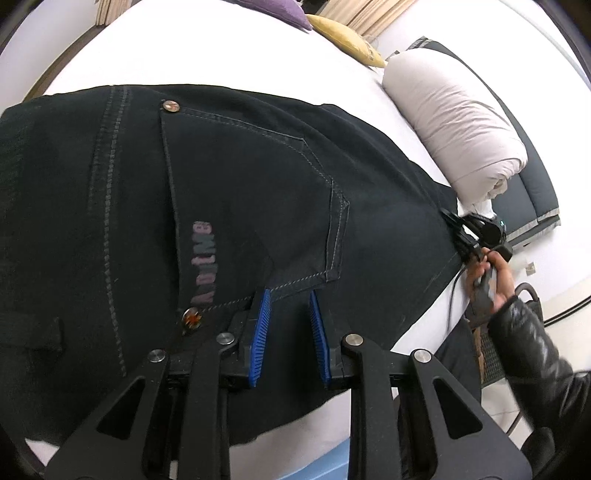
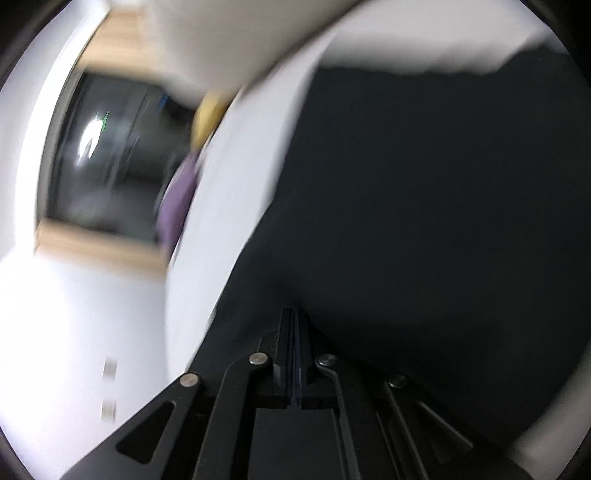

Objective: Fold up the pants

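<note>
Bed (image 1: pixel 229 48): pants (image 1: pixel 229 192) between left gripper (image 1: pixel 290 310) jaws.

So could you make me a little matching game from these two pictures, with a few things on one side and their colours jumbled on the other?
Things:
1. pants
2. rolled duvet
3. pads on the left gripper
4. pillow at the very top

Colours:
A. purple
B. blue
C. black
D. off-white

Pairs: 1-C, 2-D, 3-B, 4-A
</note>
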